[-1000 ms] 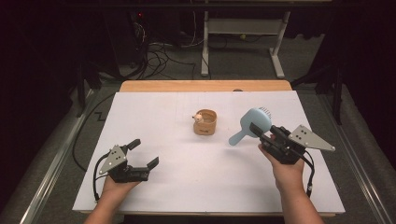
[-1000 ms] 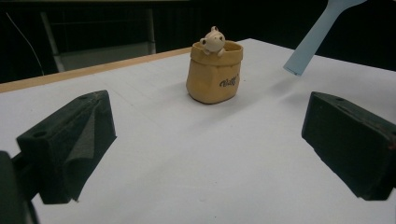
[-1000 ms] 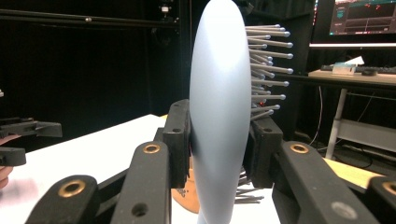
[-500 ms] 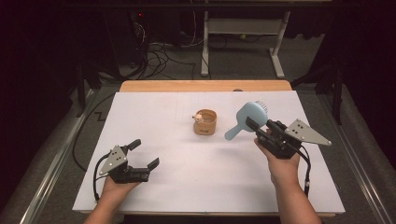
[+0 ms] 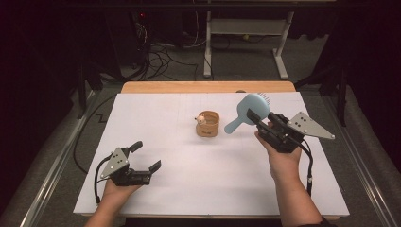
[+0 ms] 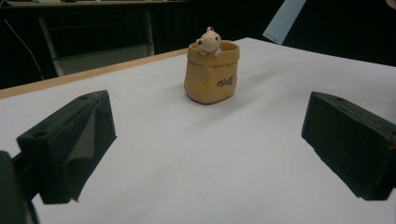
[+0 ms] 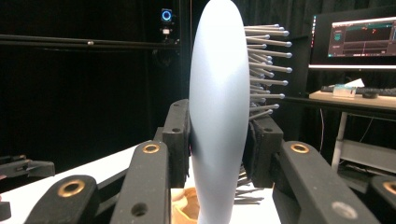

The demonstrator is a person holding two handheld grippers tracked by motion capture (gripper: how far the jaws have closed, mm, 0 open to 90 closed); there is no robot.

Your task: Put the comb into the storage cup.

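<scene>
Your right gripper (image 5: 255,117) fingers clamped on the light, stiff, slick plastic hairbrush (image 5: 247,109) at the head w/ handle dangling, so grip firm; left gripper (image 5: 144,156) fingers apart, idle on bench (image 5: 189,189).

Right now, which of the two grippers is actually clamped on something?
The right gripper: its jaws are shut on the blue hairbrush, lifted beside the tan pot. The left gripper sits open with nothing between its jaws.

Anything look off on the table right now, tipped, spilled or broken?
Nothing stands out. The tan pot stands upright on the white table, its little figure at the rim. The right gripper holds the blue hairbrush off the table by design. The left gripper is open with nothing between its jaws.
</scene>
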